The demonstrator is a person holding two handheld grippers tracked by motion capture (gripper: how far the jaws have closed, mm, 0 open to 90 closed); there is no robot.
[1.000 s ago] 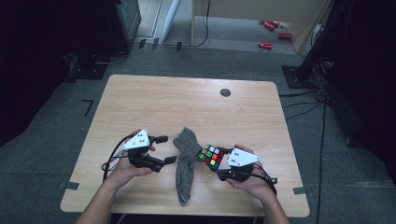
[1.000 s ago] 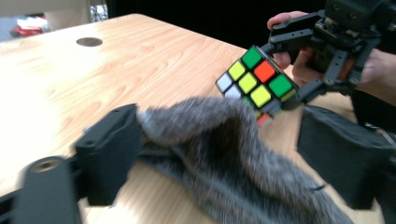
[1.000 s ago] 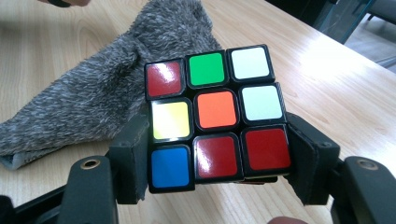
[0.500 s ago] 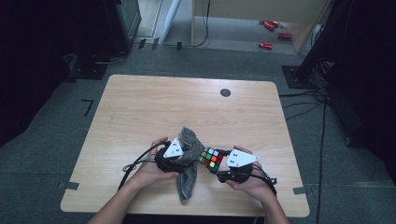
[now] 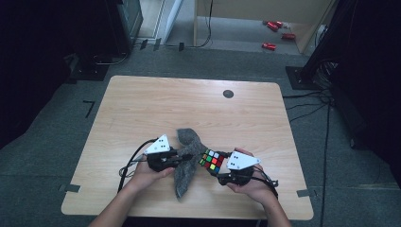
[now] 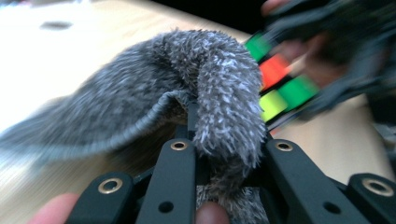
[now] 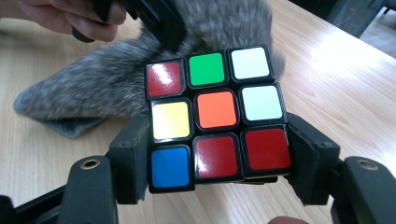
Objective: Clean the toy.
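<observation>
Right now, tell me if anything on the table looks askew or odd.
Nothing damaged or spilled. The grey fuzzy cloth lies rumpled, one fold pinched in the left gripper. The puzzle cube, clamped in the right gripper, is scrambled.

Fuzzy grey cloth (image 5: 187, 163); glossy plastic cube (image 7: 217, 116); matt wood-grain table (image 5: 142, 109).

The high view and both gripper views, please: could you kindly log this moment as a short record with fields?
surface: wooden table
left tool: jaws have just been closing, now shut on the grey fuzzy cloth
right tool: clamps the puzzle cube at its two sides
cube face toward camera: orange centre, green above it
cloth and cube: side by side; contact unclear
table top detail: dark round spot
</observation>
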